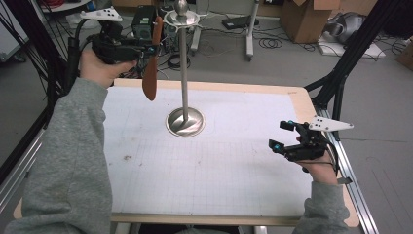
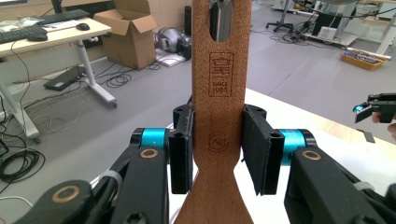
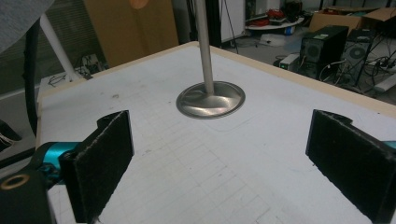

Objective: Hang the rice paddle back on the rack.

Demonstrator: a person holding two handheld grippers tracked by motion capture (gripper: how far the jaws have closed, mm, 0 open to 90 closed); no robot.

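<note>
1. While the work goes on above it, the white gridded table mat with its pale wooden border (image 1: 219, 170) carries just one thing: the tall polished steel stand with a round dished base and a ball-topped hook ring (image 1: 184, 73). Rigid and probably bottom-heavy, though a sideways knock high on the pole could tip it.

2. Brown flat wooden spatula with a slotted hanging hole in its handle (image 2: 218, 116) hangs in the air, blade down, handle end up just beside the stand's top ring, over the far left part of the table. Judged light, stiff, dry; the grain should give decent friction. Thin, so it could pivot if pinched at one point only.

3. Left gripper (image 2: 218, 154) is clamped on the spatula's narrow neck, pads flat against both edges, below the stamped mark. Good hold: it leaves the slot free for a hook.

4. Right gripper (image 3: 219, 163) sits low over the table's right side, jaws wide apart, nothing between them, facing the stand's base.
</note>
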